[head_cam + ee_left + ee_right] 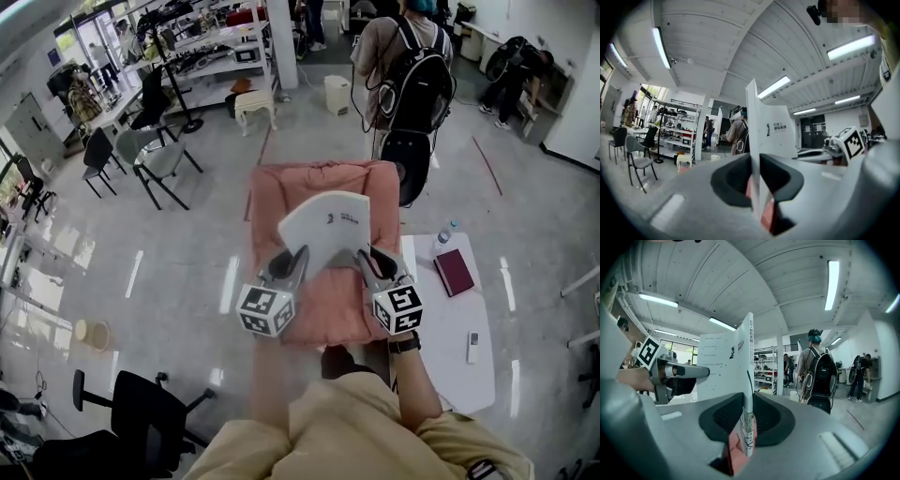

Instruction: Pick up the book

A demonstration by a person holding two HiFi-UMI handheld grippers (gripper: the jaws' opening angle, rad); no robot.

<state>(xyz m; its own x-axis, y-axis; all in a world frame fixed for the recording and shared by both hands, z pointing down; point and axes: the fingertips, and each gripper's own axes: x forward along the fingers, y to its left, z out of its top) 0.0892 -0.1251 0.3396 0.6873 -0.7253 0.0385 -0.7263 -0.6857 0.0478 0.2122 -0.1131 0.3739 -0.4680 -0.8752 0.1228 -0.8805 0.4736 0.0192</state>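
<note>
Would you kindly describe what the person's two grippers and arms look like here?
Both the left gripper and right gripper are grey with dark jaw linings, each carrying a white cube printed with black square markers. The person wears a tan shirt and a dark wristwatch on the right wrist.

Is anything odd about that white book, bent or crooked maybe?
Yes, slightly: the white book hangs in the air above the pink cushion, pinched at its near edge by the left gripper and the right gripper, and it bows into an arc between them. No damage shows.
</note>
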